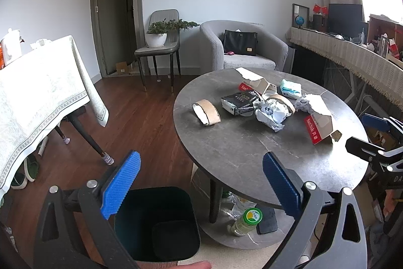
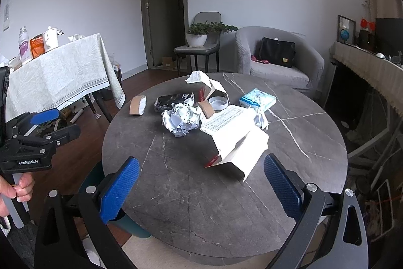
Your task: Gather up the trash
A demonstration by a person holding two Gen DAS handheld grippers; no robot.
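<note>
Over the dark bin (image 1: 156, 223) beside the round table (image 1: 239, 155), we are holding the left gripper (image 1: 201, 183) spread wide and empty; our right gripper (image 2: 201, 183) is hovering likewise open above the tabletop, where crumpled paper (image 2: 182, 121), torn boxes (image 2: 236, 140) and tape rolls (image 2: 137, 105) are lying clustered.
</note>
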